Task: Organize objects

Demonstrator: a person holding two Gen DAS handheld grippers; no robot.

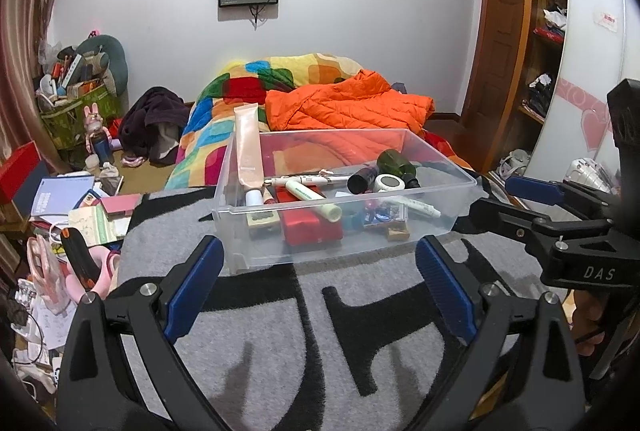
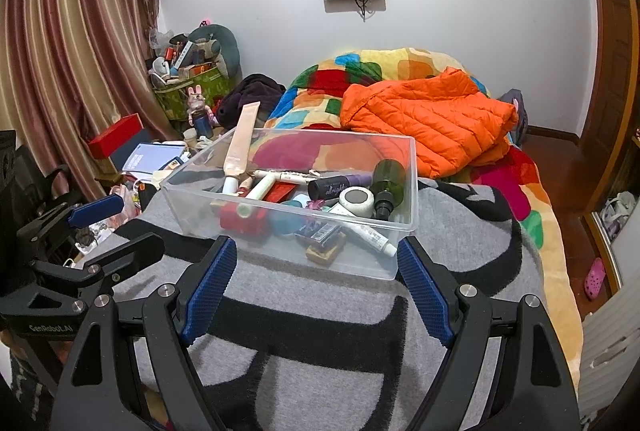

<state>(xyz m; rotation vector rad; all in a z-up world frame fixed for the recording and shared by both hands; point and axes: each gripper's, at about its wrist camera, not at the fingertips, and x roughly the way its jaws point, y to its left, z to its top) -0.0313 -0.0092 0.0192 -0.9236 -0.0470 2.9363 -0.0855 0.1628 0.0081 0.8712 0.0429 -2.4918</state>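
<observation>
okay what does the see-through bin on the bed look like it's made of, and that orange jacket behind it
The bin: apparently rigid clear plastic, glossy; its contents show through the walls. The orange jacket: seemingly a thin synthetic shell with a slight sheen, quilted in puffy stitched rows, so probably padded; the filling isn't visible.

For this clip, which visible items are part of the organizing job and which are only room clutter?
Part of the job:
- clear plastic bin
- pink tube leaning on its rim
- green bottle
- black tube
- white jar
- left tool and right tool, both open and empty

Just lying about:
- orange jacket
- colourful blanket
- red box
- bunny figure
</observation>
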